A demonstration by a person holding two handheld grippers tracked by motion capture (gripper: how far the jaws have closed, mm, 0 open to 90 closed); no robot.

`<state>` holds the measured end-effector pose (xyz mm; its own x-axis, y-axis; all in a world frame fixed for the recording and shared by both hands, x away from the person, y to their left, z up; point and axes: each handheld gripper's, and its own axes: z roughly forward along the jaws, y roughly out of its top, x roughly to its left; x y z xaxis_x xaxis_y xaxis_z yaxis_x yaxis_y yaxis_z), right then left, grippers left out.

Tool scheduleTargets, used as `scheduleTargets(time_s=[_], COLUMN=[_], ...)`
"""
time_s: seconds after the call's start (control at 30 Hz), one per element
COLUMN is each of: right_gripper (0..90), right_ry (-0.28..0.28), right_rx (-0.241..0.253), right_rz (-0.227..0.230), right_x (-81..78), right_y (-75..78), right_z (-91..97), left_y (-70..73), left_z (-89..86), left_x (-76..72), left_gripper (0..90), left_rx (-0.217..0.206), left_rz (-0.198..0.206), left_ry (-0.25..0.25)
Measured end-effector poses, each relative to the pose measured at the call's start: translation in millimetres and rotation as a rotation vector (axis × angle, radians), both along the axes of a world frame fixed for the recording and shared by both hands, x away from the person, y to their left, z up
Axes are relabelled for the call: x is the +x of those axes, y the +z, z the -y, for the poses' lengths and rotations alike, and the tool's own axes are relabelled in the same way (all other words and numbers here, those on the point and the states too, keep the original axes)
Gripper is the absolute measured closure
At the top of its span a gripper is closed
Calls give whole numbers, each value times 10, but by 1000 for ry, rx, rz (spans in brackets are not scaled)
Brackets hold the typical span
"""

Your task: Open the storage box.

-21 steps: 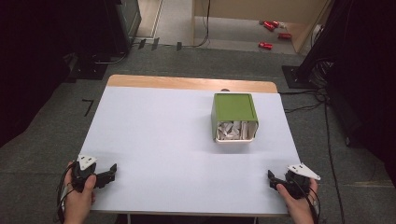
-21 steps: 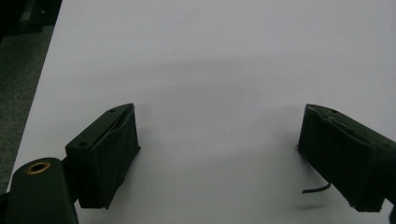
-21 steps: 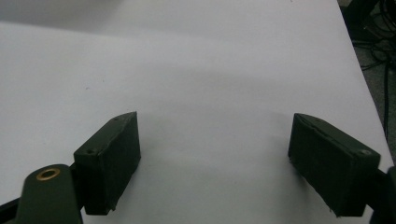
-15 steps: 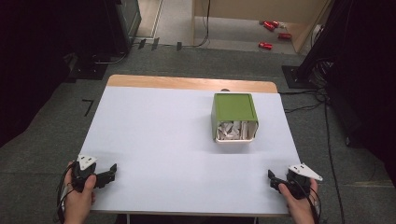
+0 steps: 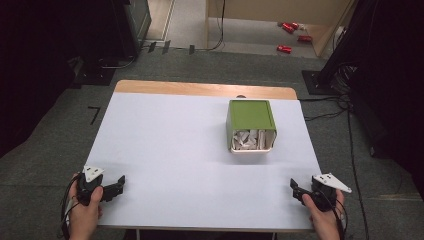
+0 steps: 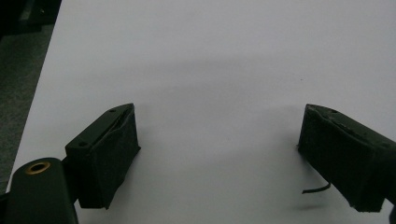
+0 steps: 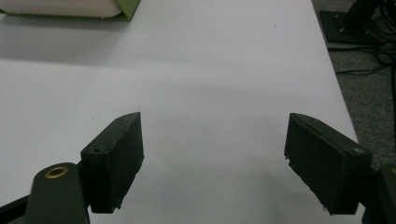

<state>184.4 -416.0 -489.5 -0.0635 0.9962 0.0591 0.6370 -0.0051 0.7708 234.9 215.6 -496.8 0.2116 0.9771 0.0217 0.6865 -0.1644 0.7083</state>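
Note:
On the right half of the white table a green box lies on its side, its open mouth facing me with several white pieces inside. My left gripper rests at the near left corner, held in a hand, its jaws pointing right. In the left gripper view the left gripper is wide open over bare table. My right gripper sits at the near right corner, jaws pointing left. In the right gripper view the right gripper is open and holds nothing, and a corner of the green box shows far ahead.
A bare wooden strip runs along the table's far edge. On the floor lie cables to the right and several red items at the back. Dark equipment stands at both back corners.

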Motion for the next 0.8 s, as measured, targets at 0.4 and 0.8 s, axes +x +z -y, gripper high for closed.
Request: scheduleTargets(time_s=[0.4, 0.8], right_gripper=[211, 232], right_ry=[24, 55], right_rx=[7, 29], right_rz=[68, 120], right_x=[164, 439], right_y=[313, 516], right_z=[-113, -333], left_y=[1, 1], left_z=[-1, -2], left_x=[2, 0], left_gripper=[126, 126], left_rx=[1, 0], left_rz=[-1, -1], left_ry=[-1, -1])
